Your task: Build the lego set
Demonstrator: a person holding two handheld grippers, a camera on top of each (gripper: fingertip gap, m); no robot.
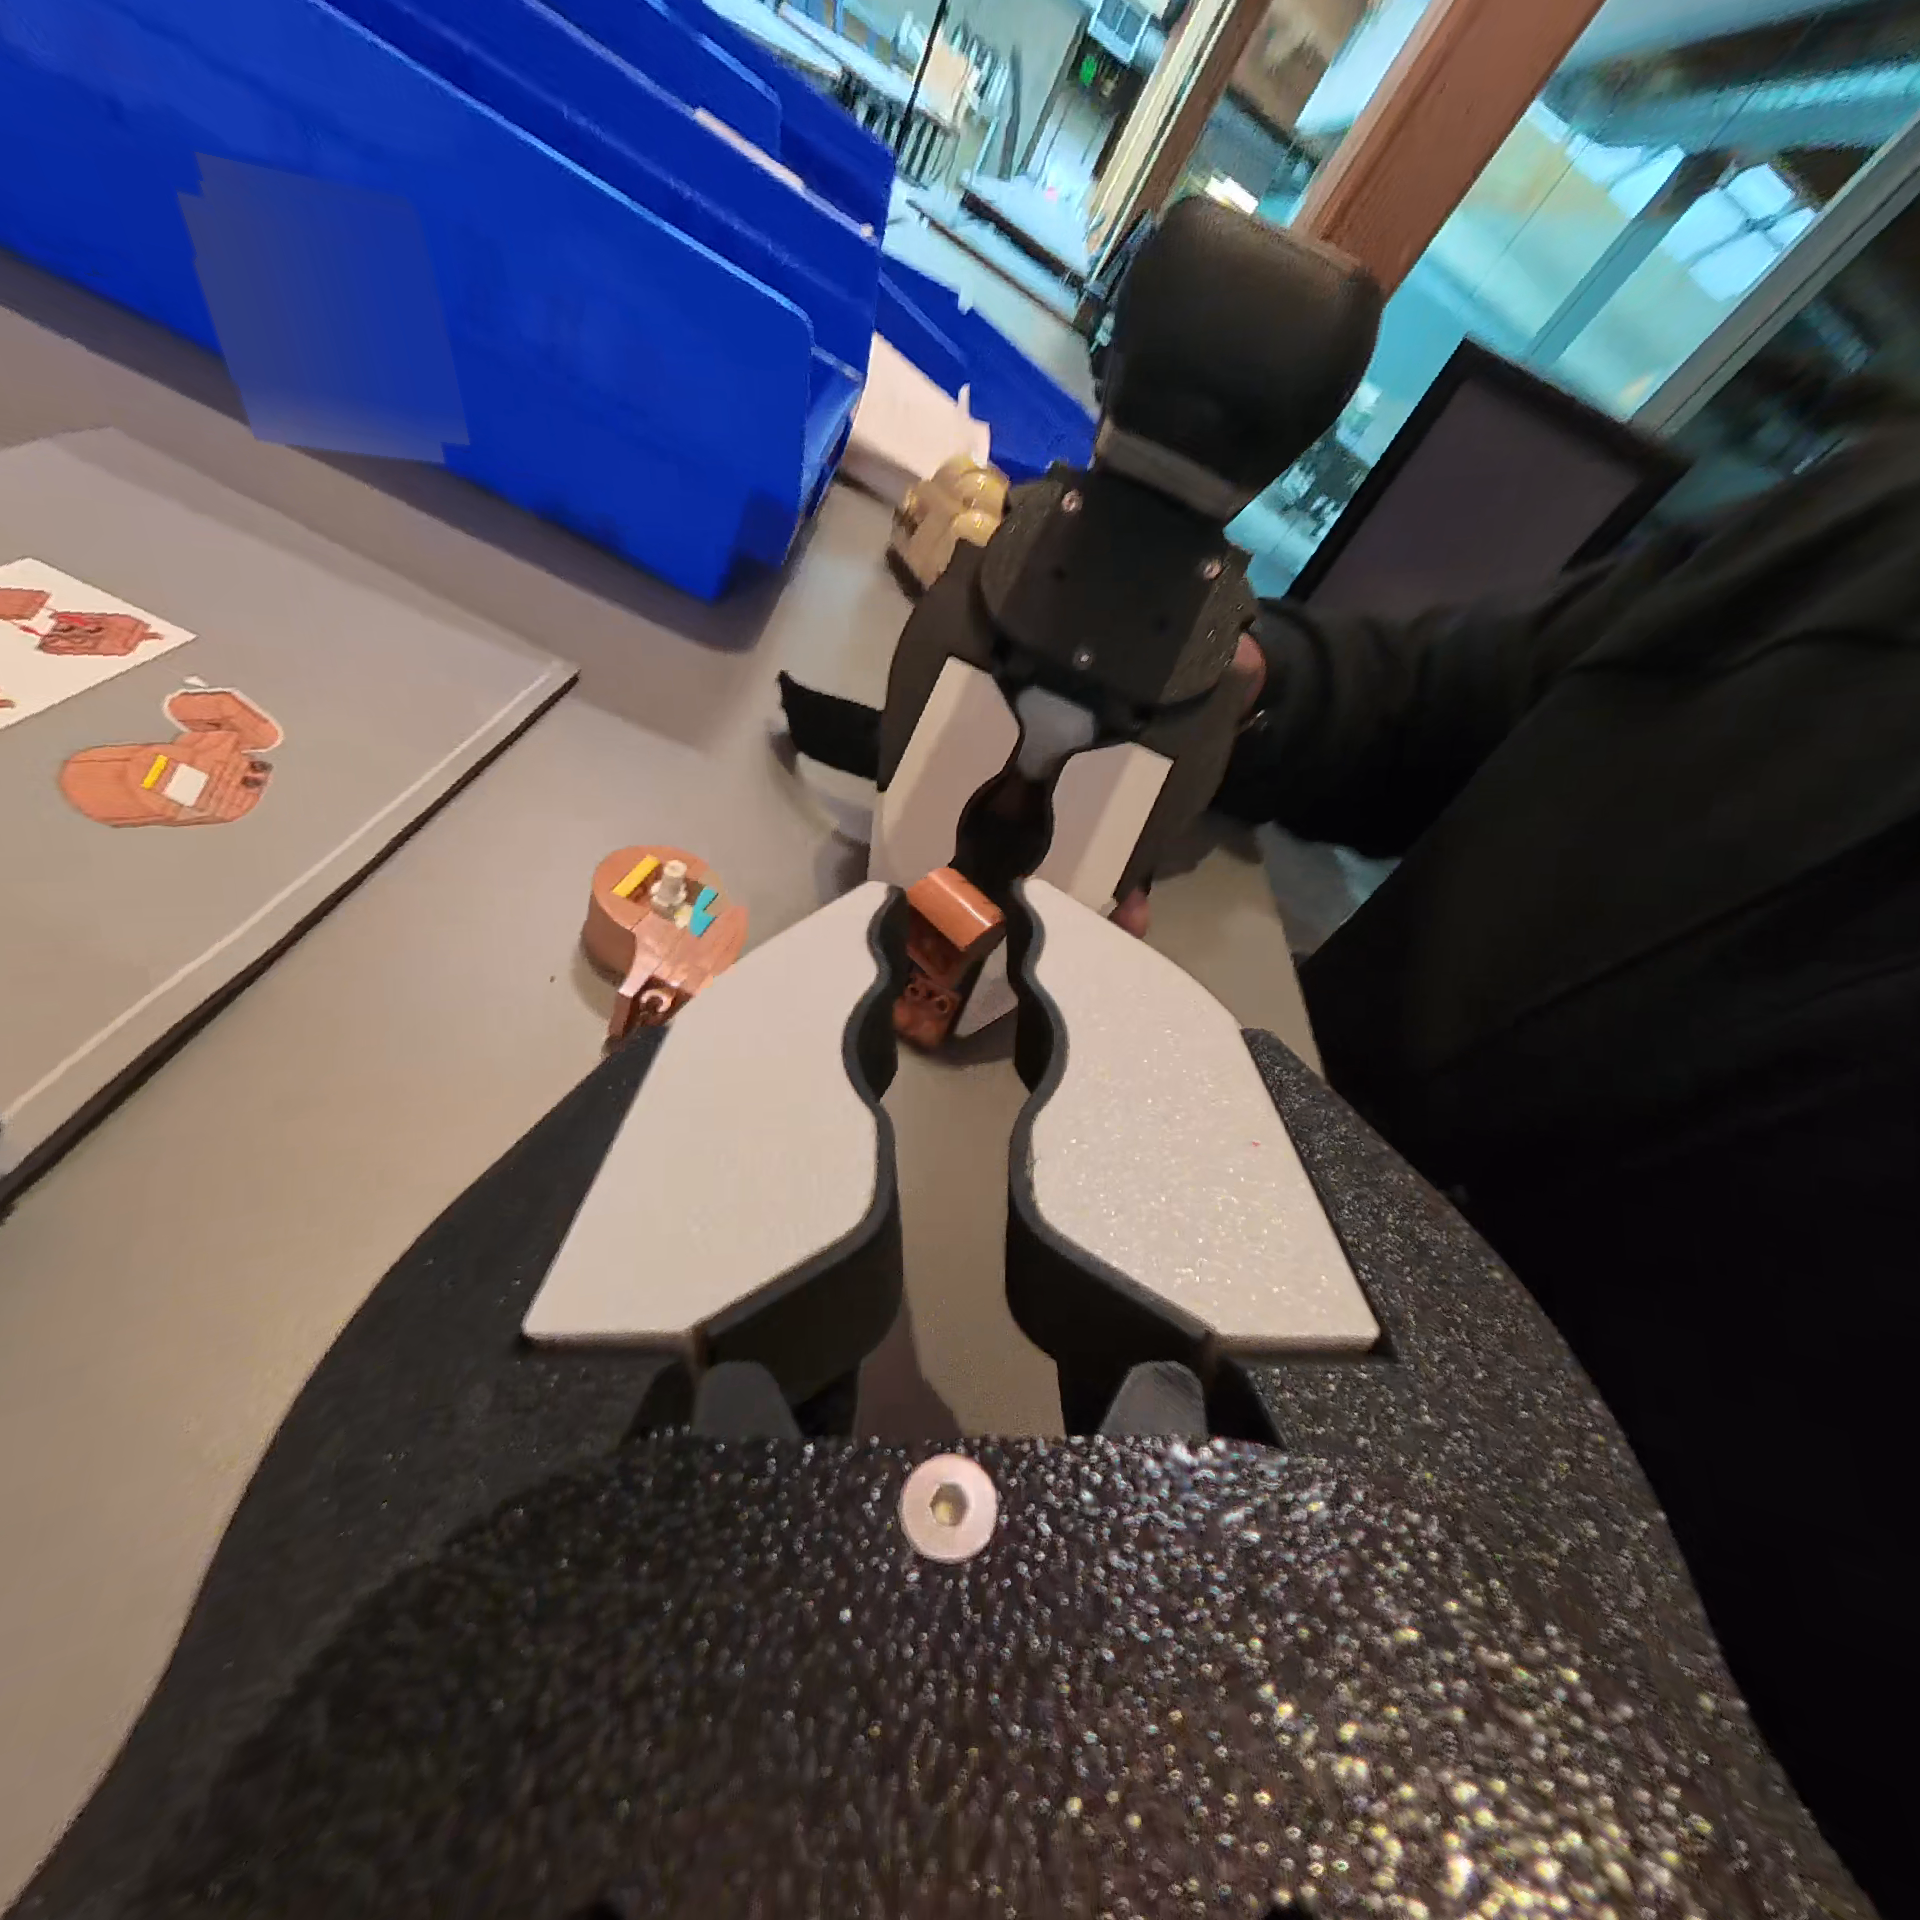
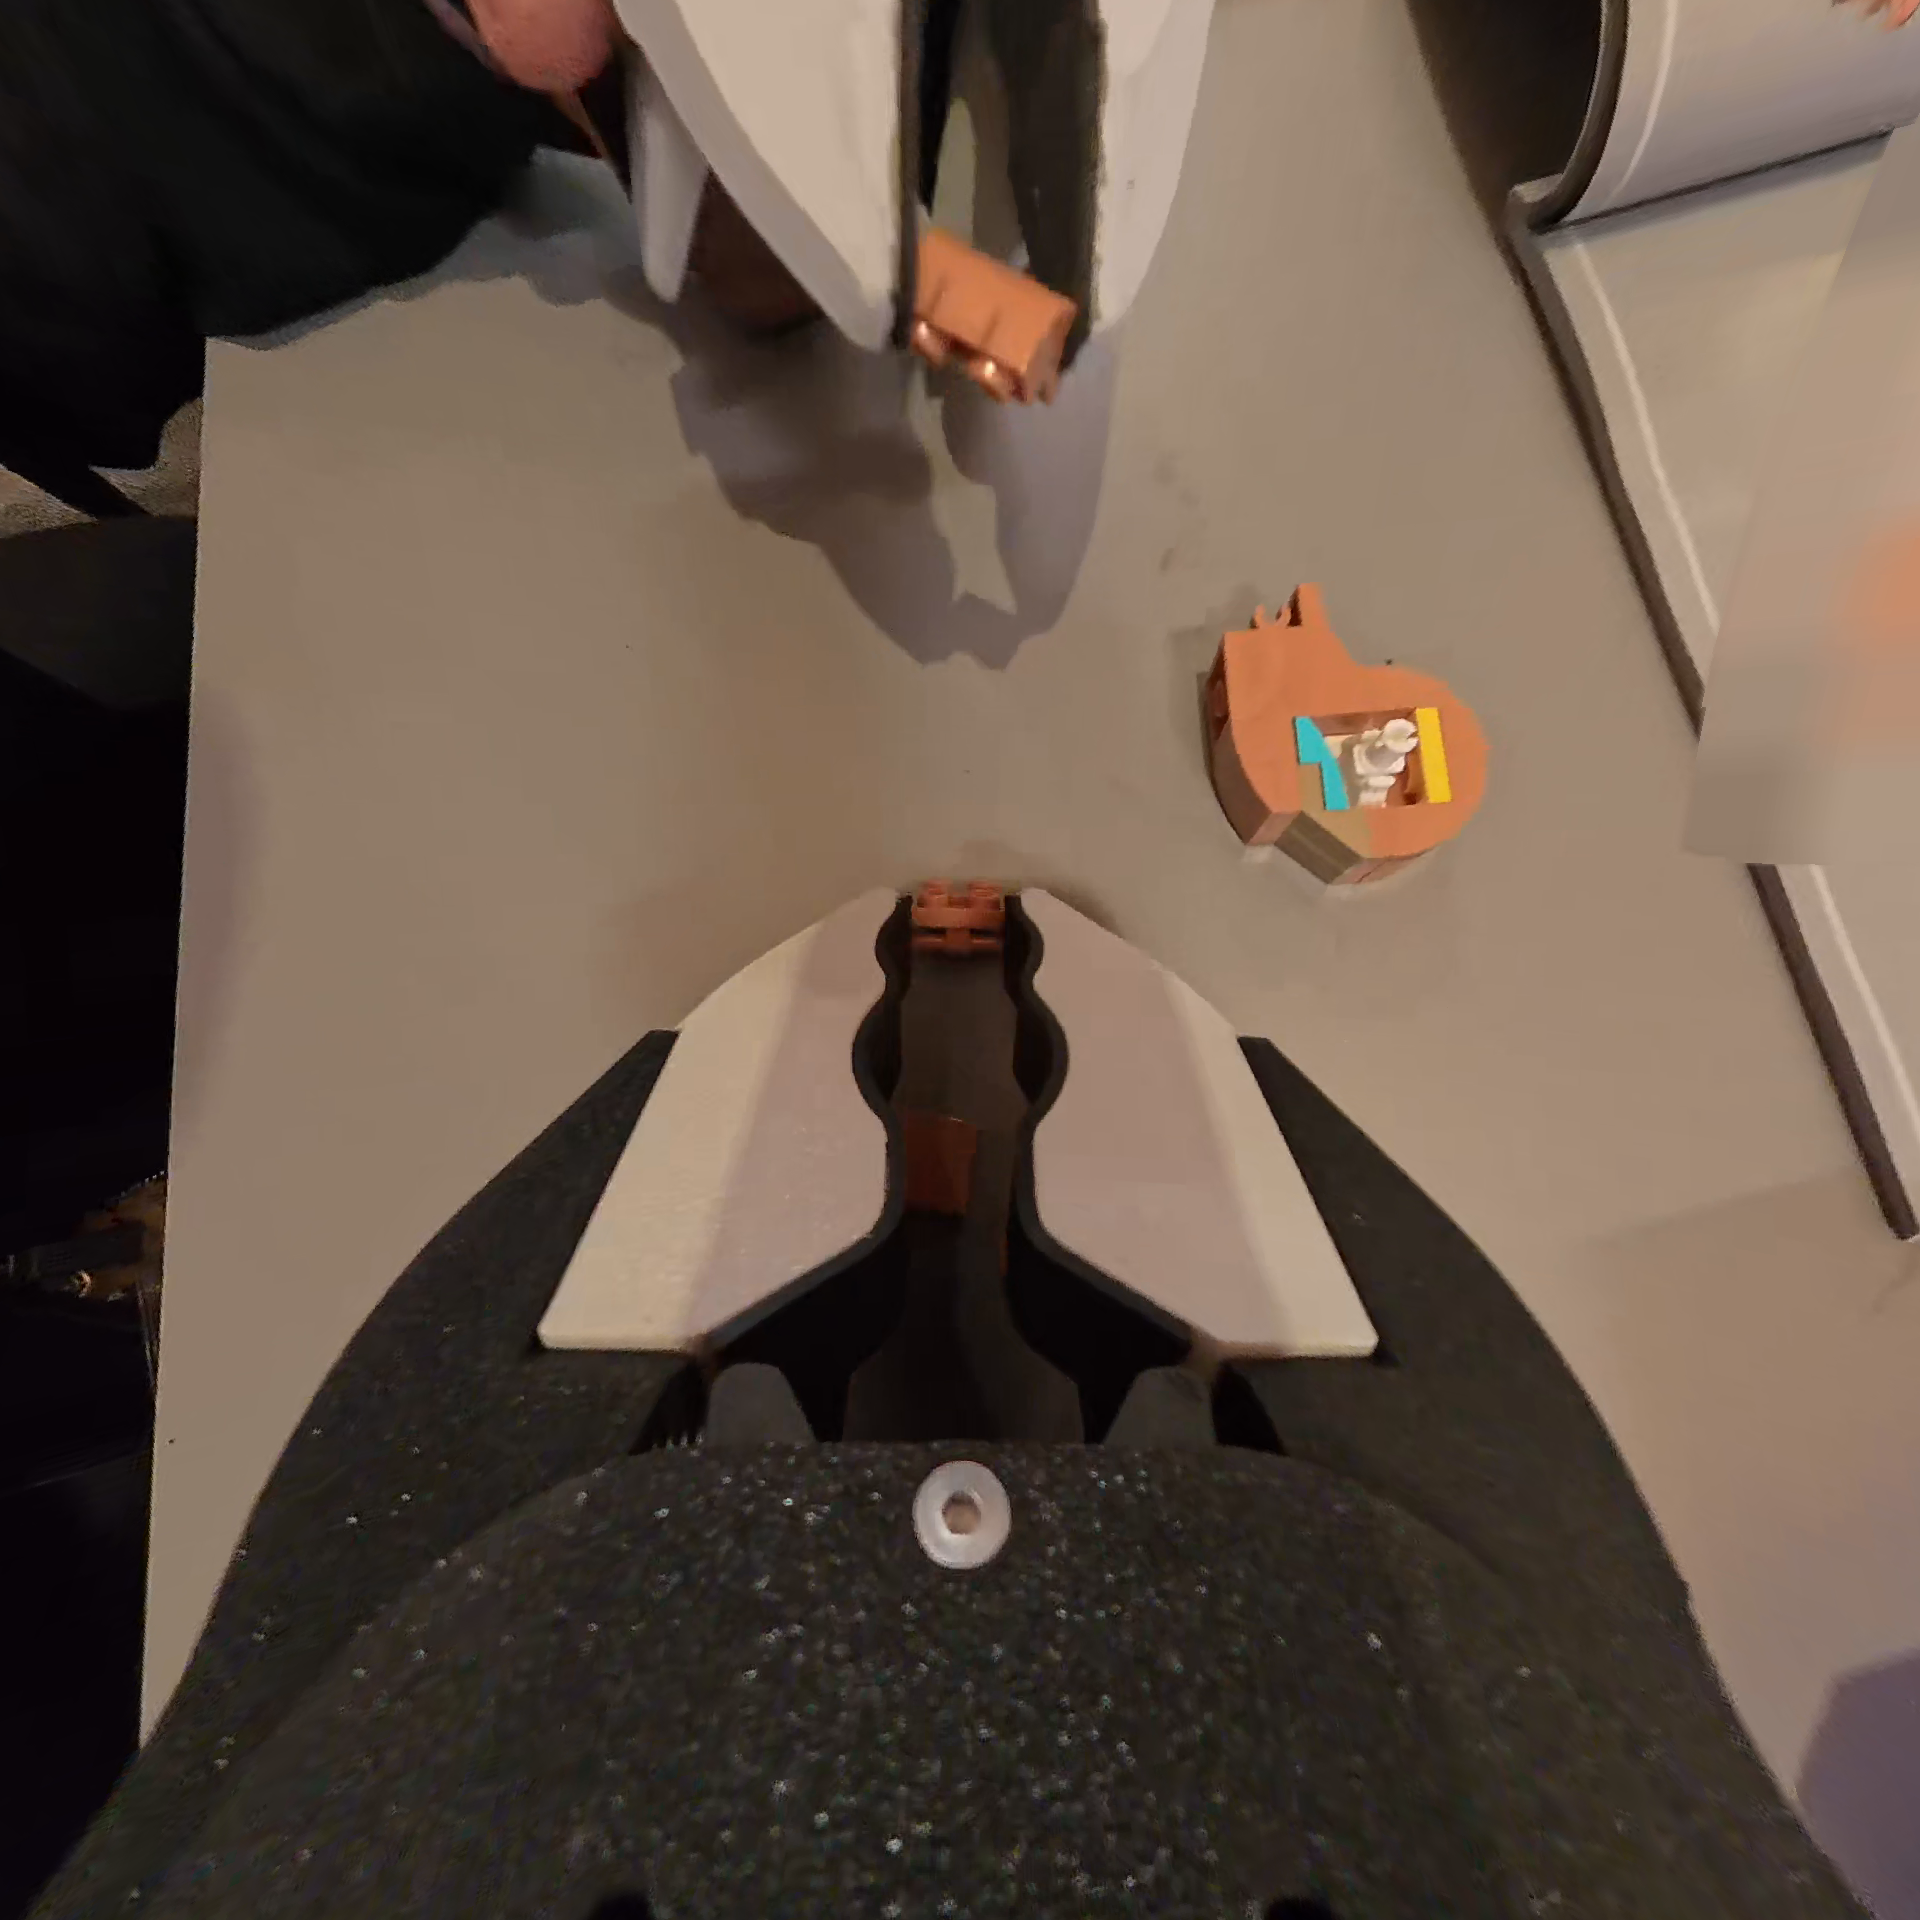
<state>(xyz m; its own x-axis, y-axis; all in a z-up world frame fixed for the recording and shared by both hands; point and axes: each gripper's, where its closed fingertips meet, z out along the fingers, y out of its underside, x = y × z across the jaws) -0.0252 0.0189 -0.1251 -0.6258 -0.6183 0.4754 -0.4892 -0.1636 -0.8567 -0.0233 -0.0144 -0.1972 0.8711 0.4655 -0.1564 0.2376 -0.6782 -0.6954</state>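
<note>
Brown bricks sit clamped in both claws: left gripper (image 1: 951, 935) grips one brick (image 1: 948, 951), right gripper (image 2: 958, 914) another (image 2: 958, 906); brown model (image 2: 1345, 743) right

Setting reads as a workshop or lab bench inside a larger office-type building. Plain grey surface (image 1: 436, 1039) carries a row of blue plastic storage bins (image 1: 582, 343) standing close together along its far side. A flat grey board (image 1: 343, 665) lies near the bins, with a white printed sheet of brick-model pictures (image 1: 73, 634) on it. A small brown brick-built model with yellow and teal tiles (image 1: 665, 920) sits on the surface beside the board. Beyond the bins: a wooden post (image 1: 1423, 125), glass partitions (image 1: 1714, 229) and a dark screen panel (image 1: 1486, 488), all blurred.
</note>
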